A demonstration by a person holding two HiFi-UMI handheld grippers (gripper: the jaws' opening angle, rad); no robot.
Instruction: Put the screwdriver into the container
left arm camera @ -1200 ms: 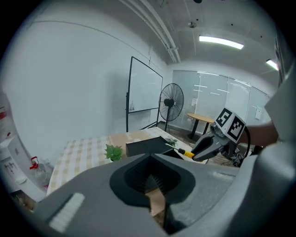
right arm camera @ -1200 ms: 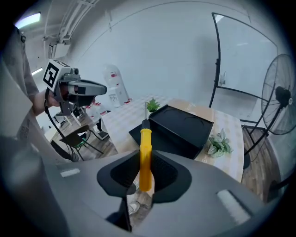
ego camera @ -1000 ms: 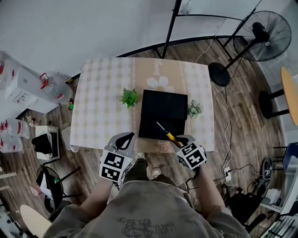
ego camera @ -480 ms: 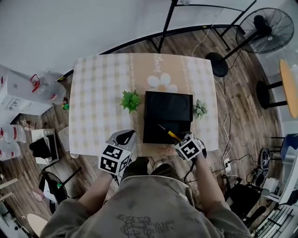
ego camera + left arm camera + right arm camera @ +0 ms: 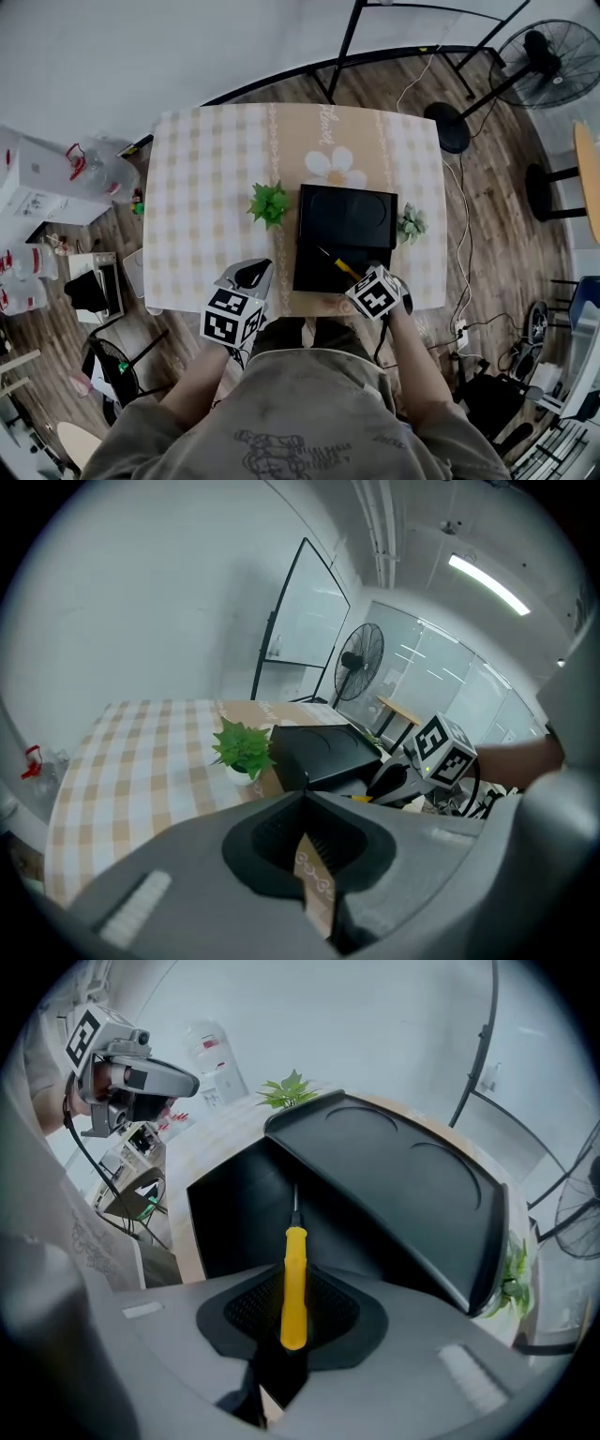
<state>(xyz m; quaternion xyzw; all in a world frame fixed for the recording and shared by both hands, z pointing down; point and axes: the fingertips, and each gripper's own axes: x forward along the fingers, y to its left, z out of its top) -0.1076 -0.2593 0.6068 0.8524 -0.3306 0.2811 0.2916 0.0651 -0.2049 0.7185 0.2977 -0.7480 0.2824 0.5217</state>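
A black container (image 5: pixel 319 272) stands on the checked table (image 5: pixel 206 187) with its lid (image 5: pixel 349 217) swung open; in the right gripper view the lid (image 5: pixel 394 1180) slopes over the dark inside of the container (image 5: pixel 234 1213). My right gripper (image 5: pixel 360 279) (image 5: pixel 292 1326) is shut on the yellow-handled screwdriver (image 5: pixel 336 264) (image 5: pixel 294 1283) at the container's near right corner. Its thin shaft points over the container's near part. My left gripper (image 5: pixel 253 274) (image 5: pixel 314 878) hangs shut and holds nothing at the table's near edge, left of the container.
A small green potted plant (image 5: pixel 269 202) sits just left of the container and a smaller one (image 5: pixel 410 225) at its right side. Off the table, a standing fan (image 5: pixel 553 52) is at the far right and boxes (image 5: pixel 37 178) lie on the floor at left.
My right gripper has come forward with the screwdriver, from below the table's near edge to the container's near corner. The left gripper has edged slightly closer to the table.
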